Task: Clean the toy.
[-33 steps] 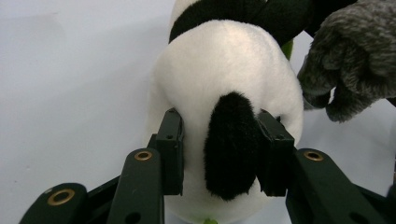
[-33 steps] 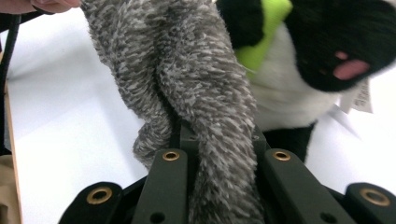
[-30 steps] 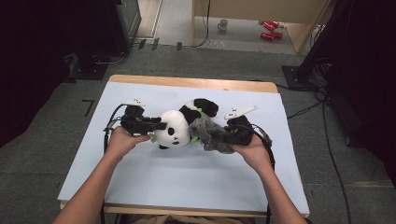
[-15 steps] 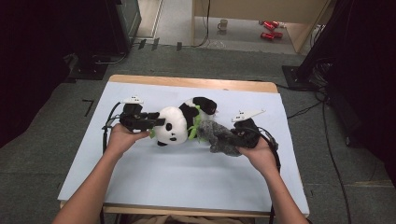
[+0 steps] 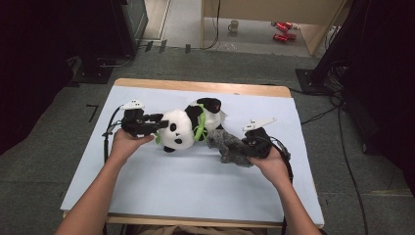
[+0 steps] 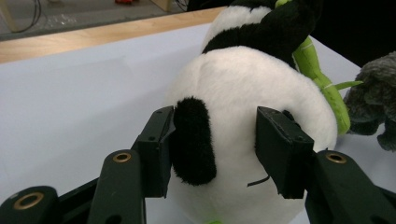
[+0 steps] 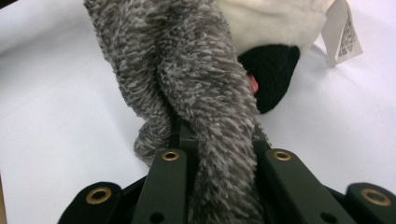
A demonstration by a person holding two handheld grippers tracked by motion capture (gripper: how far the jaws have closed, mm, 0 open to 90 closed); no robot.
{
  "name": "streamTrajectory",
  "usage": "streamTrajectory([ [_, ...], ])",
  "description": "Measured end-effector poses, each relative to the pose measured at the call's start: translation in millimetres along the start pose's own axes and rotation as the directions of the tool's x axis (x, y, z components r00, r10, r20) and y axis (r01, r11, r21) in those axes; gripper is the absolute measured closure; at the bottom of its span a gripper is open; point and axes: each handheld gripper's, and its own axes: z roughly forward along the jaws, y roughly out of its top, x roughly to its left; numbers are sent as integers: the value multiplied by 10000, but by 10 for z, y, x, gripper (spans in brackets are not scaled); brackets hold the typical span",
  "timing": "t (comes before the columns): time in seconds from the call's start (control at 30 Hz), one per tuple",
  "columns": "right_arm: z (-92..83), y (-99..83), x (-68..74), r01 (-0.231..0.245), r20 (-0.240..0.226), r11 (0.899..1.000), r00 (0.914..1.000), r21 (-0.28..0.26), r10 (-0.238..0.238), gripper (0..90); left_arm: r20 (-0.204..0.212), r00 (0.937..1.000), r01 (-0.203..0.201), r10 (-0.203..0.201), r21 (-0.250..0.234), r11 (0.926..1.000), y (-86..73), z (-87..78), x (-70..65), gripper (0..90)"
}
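Note:
A black-and-white panda plush [image 5: 181,128] with a green bamboo sprig [image 5: 199,128] lies on its side mid-table. My left gripper [image 5: 157,125] reaches it from the left. In the left gripper view the panda's head [image 6: 243,107] sits between the jaws of that gripper [image 6: 215,154]. They have just been opening, and the pads [image 6: 159,149] rest at the fur without squeezing it. A grey fuzzy plush [image 5: 226,146] lies against the panda's right side. My right gripper [image 5: 246,147] is shut on it, and the grey plush [image 7: 201,93] is pinched between the jaws of the right gripper [image 7: 219,149].
A white sheet [image 5: 195,191] covers the table, with a wooden edge [image 5: 205,87] at the far side. The panda's paper tag [image 7: 342,32] lies on the sheet. A mug [image 5: 234,25], red items [image 5: 281,30] and cables are on the floor beyond.
My left jaws have spread wider around the panda's head. My right hand has drawn the grey plush slightly right and toward the near edge, away from the panda.

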Motion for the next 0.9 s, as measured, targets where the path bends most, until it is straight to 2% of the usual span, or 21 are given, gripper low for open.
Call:
streamTrajectory([
  [0.17,15,-27,-16,-55,21,10000,10000,25,55,778,-194,9997,-123,118,-289,9995,-21,-24,7,440],
  [0.23,24,-32,-14,-62,20,10000,10000,16,62,777,-51,9999,-167,165,-317,9994,-21,-30,-1,415],
  [0.33,30,-33,-12,-92,11,10000,10000,24,92,775,95,9988,-471,476,-471,9978,-13,-80,-25,387],
  [0.4,28,-35,-9,-126,-8,9999,9999,25,126,775,415,9976,-538,556,-431,9976,-10,-98,-42,355],
  [0.43,31,-37,-11,-116,-2,9999,9999,17,116,774,-80,9940,-1095,1093,-396,9932,-12,-124,-79,348],
  [0.47,32,-39,-12,-140,10,9999,9999,34,140,774,-478,9878,-1512,1483,-620,9866,-14,-166,-115,356],
  [0.5,30,-42,-13,-137,29,9999,9999,35,136,774,-442,9895,-1414,1376,-991,9850,-10,-213,-126,359],
  [0.53,24,-44,-13,-118,37,9999,9999,26,118,774,49,9934,-1134,1149,-1243,9857,0,-240,-123,358],
  [0.57,18,-46,-13,-130,48,9999,9999,15,130,774,599,9920,-1042,1115,-1127,9881,3,-234,-132,352],
  [0.6,14,-48,-17,-145,50,9999,9999,-18,145,774,875,9883,-1184,1247,-738,9902,-5,-194,-158,346],
  [0.67,11,-52,-24,-183,57,9998,9998,-7,183,774,1051,9814,-1619,1604,66,9868,-68,-49,-215,320],
  [0.7,12,-54,-26,-202,65,9998,9998,-3,202,774,703,9823,-1763,1735,356,9837,-107,41,-226,305],
  [0.73,17,-56,-28,-224,45,9997,9997,-2,224,774,309,9826,-1843,1831,416,9820,-133,98,-222,289],
  [0.77,23,-58,-28,-229,52,9997,9997,20,229,774,17,9849,-1731,1731,293,9845,-142,125,-200,283],
  [0.83,29,-63,-25,-191,22,9998,9998,47,190,774,-99,9932,-1163,1164,147,9931,-143,151,-123,292],
  [0.87,31,-64,-22,-198,0,9998,9998,69,198,774,-164,9941,-1067,1069,146,9942,-152,159,-94,300],
  [0.9,35,-65,-24,-185,-18,9998,9998,85,185,774,-283,9929,-1148,1153,191,9932,-160,168,-72,321],
])
